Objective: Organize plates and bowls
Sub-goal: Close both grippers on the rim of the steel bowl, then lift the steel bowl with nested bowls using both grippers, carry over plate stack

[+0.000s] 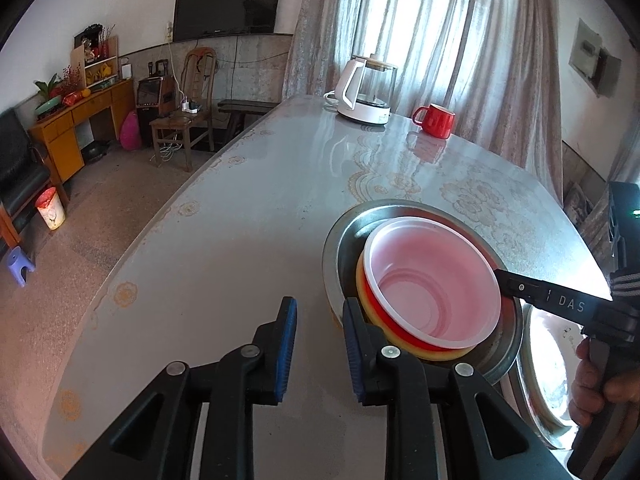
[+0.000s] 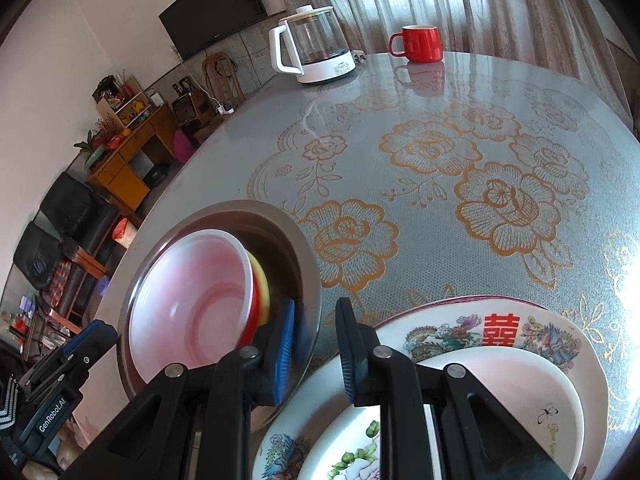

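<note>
Left hand-held gripper jaws apart, gripping nothing, just beside the metal basin. Right hand-held gripper also apart, low between the basin and stacked plates on its right. White bowl nests in a yellow bowl, possibly with a red one between, inside the basin. Farther across the worktop: kettle, red mug.

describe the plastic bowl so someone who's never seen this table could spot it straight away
Start at the grey flowered table, then find the wide steel basin near its front edge. The bowl sits tilted in it, nested in a yellow bowl: red outside, pale pink inside, white rim, unlike the painted plates alongside.
</note>
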